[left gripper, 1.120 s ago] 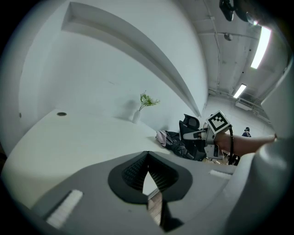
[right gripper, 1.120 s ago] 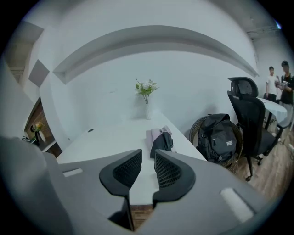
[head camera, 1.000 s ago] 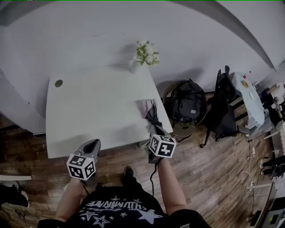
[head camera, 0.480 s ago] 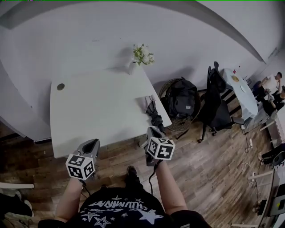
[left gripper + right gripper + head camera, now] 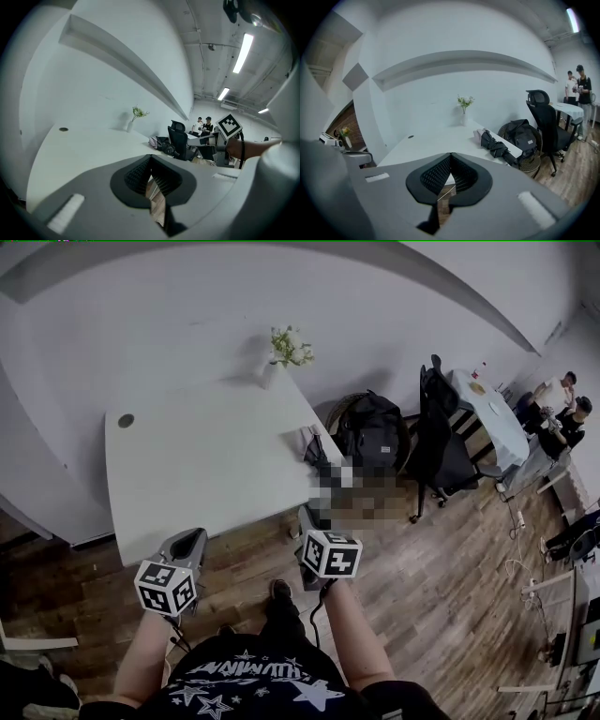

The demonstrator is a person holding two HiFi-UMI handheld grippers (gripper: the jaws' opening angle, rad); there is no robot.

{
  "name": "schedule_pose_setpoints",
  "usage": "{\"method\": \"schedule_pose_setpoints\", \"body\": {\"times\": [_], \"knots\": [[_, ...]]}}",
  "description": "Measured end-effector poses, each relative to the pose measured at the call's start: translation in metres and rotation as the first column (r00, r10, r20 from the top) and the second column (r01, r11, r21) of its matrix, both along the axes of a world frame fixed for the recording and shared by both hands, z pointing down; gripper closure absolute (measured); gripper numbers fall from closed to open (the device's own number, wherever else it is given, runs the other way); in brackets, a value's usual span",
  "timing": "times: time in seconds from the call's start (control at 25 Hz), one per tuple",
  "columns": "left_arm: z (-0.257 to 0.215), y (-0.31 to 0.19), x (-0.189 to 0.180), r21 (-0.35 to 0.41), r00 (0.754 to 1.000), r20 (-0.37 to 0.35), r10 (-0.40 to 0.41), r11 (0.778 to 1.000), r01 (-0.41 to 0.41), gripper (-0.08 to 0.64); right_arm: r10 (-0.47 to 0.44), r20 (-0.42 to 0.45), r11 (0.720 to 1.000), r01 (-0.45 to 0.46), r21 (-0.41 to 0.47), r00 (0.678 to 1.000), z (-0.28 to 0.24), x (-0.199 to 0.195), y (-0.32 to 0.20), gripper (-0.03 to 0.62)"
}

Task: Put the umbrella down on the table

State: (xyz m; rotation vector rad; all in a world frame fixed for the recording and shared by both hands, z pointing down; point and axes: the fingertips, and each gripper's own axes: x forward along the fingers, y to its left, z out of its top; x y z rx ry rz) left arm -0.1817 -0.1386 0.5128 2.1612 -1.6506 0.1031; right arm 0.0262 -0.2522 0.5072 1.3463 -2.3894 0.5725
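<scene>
A dark folded umbrella [image 5: 312, 448] lies along the right edge of the white table [image 5: 187, 465], its near end hidden by a blurred patch. In the right gripper view the umbrella [image 5: 497, 146] rests flat on the table [image 5: 436, 140], well ahead of the jaws. My right gripper [image 5: 307, 517] hangs over the wooden floor, short of the table's front corner, shut and empty. My left gripper [image 5: 190, 540] hovers just off the table's front edge, also shut with nothing in it. In the gripper views the left gripper [image 5: 151, 156] and the right gripper [image 5: 451, 153] each have their pads together.
A vase of flowers [image 5: 284, 351] stands at the table's far right corner. A pale pouch [image 5: 480, 134] lies by the umbrella. Right of the table are a black backpack [image 5: 371, 432] in a basket and a black office chair [image 5: 437, 427]. People [image 5: 562, 399] stand at another table.
Both grippers have drawn back from the table towards me. The right one has left the umbrella's near end, and the umbrella stays lying on the table.
</scene>
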Motion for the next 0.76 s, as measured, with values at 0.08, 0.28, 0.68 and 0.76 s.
{"method": "schedule_pose_setpoints", "body": {"times": [0.08, 0.28, 0.68, 0.76], "knots": [[0.001, 0.005, 0.0, 0.001, 1.0, -0.002, 0.014, 1.0, -0.014, 0.557, 0.011, 0.009, 1.0, -0.011, -0.004, 1.0, 0.001, 0.0, 0.011, 0.578], [0.005, 0.019, 0.0, -0.009, 0.999, -0.03, 0.04, 0.999, -0.04, 0.557, 0.05, 0.022, 0.998, -0.05, -0.027, 0.998, 0.01, 0.001, 0.035, 0.578], [0.01, 0.026, -0.001, -0.02, 0.997, -0.031, 0.071, 0.997, -0.071, 0.557, 0.099, 0.008, 0.994, -0.099, -0.041, 0.995, 0.018, 0.012, 0.056, 0.578], [0.01, 0.026, 0.002, -0.02, 0.997, -0.034, 0.076, 0.997, -0.076, 0.557, 0.105, 0.01, 0.994, -0.104, -0.042, 0.994, 0.018, 0.015, 0.059, 0.578]]}}
